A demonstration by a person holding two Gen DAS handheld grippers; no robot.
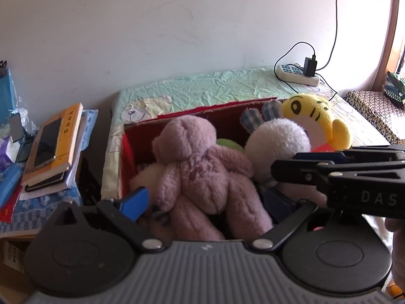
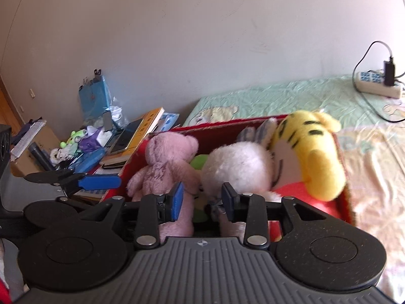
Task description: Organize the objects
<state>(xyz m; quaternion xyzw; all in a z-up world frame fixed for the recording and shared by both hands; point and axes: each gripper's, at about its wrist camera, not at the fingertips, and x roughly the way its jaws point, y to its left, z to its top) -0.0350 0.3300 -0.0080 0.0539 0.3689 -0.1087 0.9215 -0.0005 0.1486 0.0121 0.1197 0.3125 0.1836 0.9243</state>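
Pale wall behind, bed (image 1: 215,86) underneath — red box (image 2: 227,124) crammed with plush toys; left tool (image 1: 206,201) spread wide around the pink bear (image 1: 200,172), right tool (image 2: 202,198) slightly parted — gripping nothing

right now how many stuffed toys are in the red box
3 clearly: a pink bear at the left, a white bunny in the middle and a yellow tiger at the right of the red box. Green and cream bits between them may be more, half hidden.

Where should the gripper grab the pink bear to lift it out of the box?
Probably round the pink bear's middle, coming down from above. It sits upright in the red box, back towards the grippers, squeezed beside the white bunny. The waist is narrower than the head, so jaws should fit either side.
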